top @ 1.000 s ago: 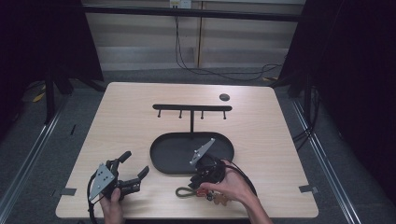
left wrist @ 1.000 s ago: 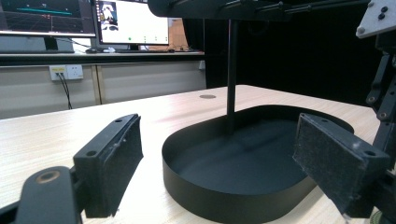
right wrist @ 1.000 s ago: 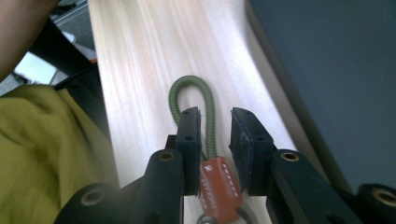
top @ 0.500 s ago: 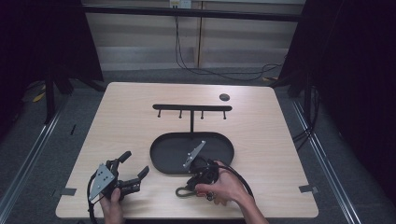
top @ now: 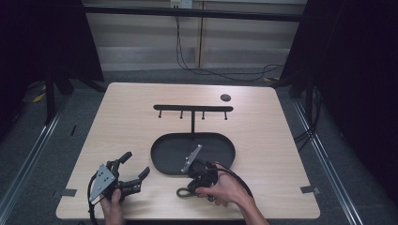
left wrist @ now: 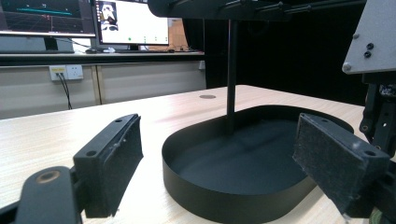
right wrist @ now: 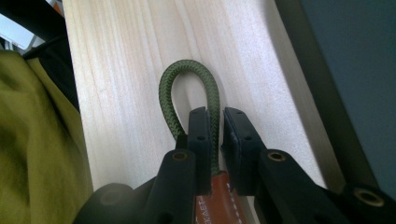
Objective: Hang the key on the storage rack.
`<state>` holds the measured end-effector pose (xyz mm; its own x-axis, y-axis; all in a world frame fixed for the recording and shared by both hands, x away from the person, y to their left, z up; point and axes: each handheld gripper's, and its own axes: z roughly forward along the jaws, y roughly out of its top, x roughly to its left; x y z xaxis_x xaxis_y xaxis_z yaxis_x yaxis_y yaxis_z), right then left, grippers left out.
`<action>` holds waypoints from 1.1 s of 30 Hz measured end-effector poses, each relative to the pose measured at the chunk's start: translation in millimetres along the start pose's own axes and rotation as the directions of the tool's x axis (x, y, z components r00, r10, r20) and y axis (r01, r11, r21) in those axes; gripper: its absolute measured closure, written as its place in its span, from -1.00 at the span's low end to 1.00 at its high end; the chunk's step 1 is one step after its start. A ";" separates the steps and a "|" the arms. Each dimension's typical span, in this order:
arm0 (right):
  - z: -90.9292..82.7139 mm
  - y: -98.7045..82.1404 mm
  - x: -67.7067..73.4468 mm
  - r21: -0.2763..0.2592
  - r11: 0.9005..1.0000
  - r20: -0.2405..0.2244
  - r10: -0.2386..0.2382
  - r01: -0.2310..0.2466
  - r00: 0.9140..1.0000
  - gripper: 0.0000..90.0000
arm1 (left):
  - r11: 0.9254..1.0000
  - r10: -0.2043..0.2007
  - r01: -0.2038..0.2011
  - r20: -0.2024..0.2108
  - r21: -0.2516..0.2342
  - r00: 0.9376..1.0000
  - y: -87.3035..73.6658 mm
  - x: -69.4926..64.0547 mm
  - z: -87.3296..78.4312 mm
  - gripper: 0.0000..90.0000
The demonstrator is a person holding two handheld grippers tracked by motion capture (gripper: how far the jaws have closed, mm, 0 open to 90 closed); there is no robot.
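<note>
My right gripper (right wrist: 214, 135) has just been closing and now pinches one strand of the green cord loop (right wrist: 187, 88), which lies flat on the desk (top: 141, 117) just in front of the black oval tray (top: 162, 161). In the high view, the loop (top: 184, 191) pokes out beside my right hand (top: 220, 187). A brown leather tab (right wrist: 219, 200) joins the cord right below my jaws.

My left gripper (top: 129, 176) rests open and empty near the desk's front left, aimed at the tray (left wrist: 233, 205).

The risk, as I judge it, is the thin hold: I have only one side of the loop, close to the tips, so a quick lift could let the cord slide out, or it could swing and miss a peg on the hook rack (top: 193, 108) standing in the tray.

What hangs from the leather tab is hidden under my gripper and hand, and its stamped lettering is cut off.
</note>
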<state>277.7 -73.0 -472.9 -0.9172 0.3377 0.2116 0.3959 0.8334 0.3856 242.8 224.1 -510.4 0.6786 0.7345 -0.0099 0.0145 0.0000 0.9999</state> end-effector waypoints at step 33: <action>-13.6 18.2 2.0 0.156 0.987 0.036 0.038 -0.043 0.999 0.91 | 1.000 0.003 -0.003 0.000 -0.002 1.000 0.1 0.2 -0.3 -0.66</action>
<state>283.7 -63.1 -453.2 -0.9026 0.3843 0.1939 0.4228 0.8762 0.2314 242.7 224.5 -510.4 0.6788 0.7343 -0.0071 0.0112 -0.0007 0.9999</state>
